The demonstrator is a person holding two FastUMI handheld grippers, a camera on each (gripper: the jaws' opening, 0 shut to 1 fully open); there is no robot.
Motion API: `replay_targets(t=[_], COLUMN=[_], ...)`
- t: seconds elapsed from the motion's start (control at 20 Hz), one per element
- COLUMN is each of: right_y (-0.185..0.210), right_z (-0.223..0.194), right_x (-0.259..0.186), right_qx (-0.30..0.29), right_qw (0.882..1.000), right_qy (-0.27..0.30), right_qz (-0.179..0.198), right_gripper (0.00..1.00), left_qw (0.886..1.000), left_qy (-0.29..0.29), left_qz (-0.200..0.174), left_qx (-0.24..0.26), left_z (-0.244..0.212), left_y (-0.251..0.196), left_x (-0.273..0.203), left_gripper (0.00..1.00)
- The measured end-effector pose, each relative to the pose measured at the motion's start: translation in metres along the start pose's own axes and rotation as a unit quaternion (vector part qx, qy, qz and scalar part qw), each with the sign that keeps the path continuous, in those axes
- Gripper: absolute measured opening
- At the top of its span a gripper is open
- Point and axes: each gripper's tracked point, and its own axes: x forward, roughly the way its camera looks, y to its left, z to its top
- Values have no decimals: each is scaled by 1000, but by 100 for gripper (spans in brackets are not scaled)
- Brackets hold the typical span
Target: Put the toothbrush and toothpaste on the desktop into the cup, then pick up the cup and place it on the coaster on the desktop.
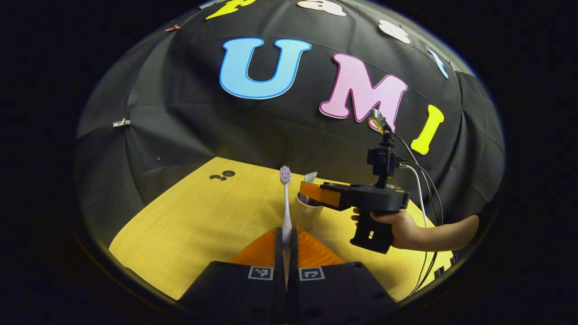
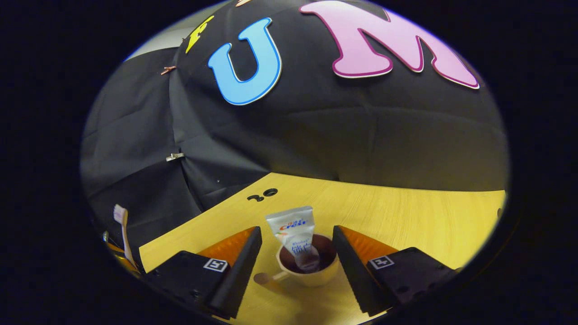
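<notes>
My left gripper [image 1: 286,234] is shut on a white toothbrush [image 1: 286,198], which stands upright with its purple bristles on top. Just beyond and right of it stands the cream cup [image 1: 307,212] on the yellow desktop [image 1: 203,216]. The right gripper [image 1: 311,192], held by a hand [image 1: 397,228], reaches over that cup's rim. In the right gripper view, my right gripper [image 2: 297,243] is open, its fingers on either side of the cup [image 2: 309,273]. The toothpaste tube [image 2: 293,234] stands inside the cup, leaning on its wall. The toothbrush [image 2: 123,234] appears at the far left.
Dark cable holes [image 1: 223,175] are set in the desktop near the back wall; they show as cable holes [image 2: 264,195] in the right gripper view too. Cables [image 1: 422,189] hang from the right gripper. Bare desktop spreads to the left of the cup.
</notes>
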Motion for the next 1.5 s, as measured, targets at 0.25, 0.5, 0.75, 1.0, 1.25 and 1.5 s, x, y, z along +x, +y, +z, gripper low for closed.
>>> replay_targets(t=[0.25,0.5,0.75,1.0,1.25,1.5], right_y=[-35,-93,-154,-209,-247,-258], right_z=[29,50,54,44,11,-21], right_x=[-46,-82,-122,-168,-207,-224], right_qx=[7,6,26,22,32,52], right_qw=[999,993,984,972,962,954], right_qy=[-31,-64,-74,-73,-51,-31], right_qz=[-41,-99,-161,-222,-268,-293], right_gripper=[98,98,98,98,98,98], left_qw=[998,992,980,970,959,947], left_qy=[-49,-98,-151,-171,-175,-171], left_qz=[-33,-83,-127,-163,-190,-189], left_qx=[-5,2,33,60,113,194], left_z=[36,81,121,125,95,60], left_y=[-27,-57,-78,-96,-106,-107], left_x=[23,55,103,158,203,222], left_gripper=[6,6,6,6,6,6])
